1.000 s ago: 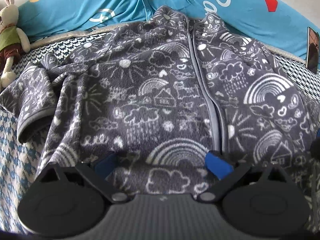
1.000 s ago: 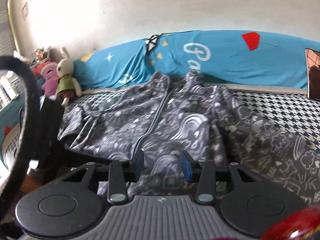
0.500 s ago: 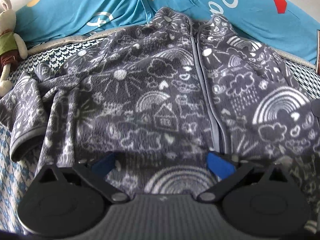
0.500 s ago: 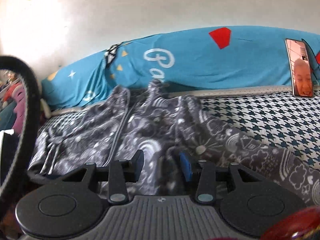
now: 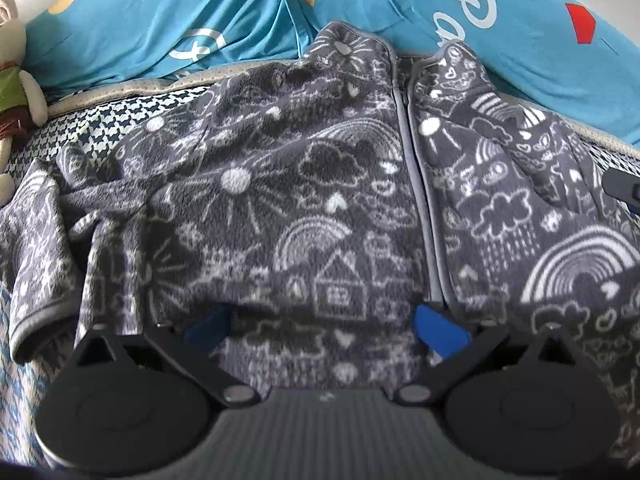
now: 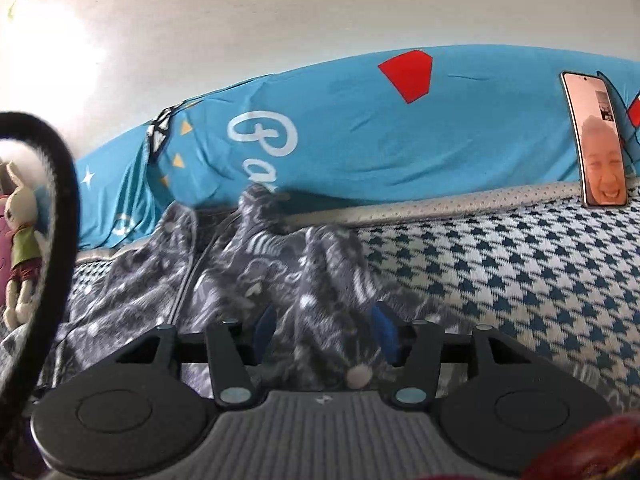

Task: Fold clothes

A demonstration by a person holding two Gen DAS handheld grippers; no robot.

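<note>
Now, here is what your two cameras show.

Left gripper: your left gripper [image 5: 324, 330] hangs over the lower front of the jacket with its blue-padded fingers [image 5: 440, 332] spread wide and nothing between them.

Right gripper: your right gripper [image 6: 325, 334] has its jaws moderately apart, astride a raised fold of the jacket's sleeve; whether the pads touch the cloth you cannot tell.

Jacket: the dark grey fleece zip-up jacket with white doodles of rainbows, clouds and houses [image 5: 320, 200] lies front up straight ahead of your left gripper, zipped, collar at the far end. One sleeve is bunched to the left of that gripper.

Bedcover: the blue-and-white houndstooth bedcover [image 6: 520, 264] spreads under the jacket and to the right of your right gripper.

Pillow: a long bright blue printed pillow [image 6: 360, 140] runs beyond the collar.

Toy: a plush rabbit in a green top [image 6: 22, 236] sits far left.

Phone: a smartphone with a lit screen [image 6: 600, 140] leans on the pillow, far right.
</note>
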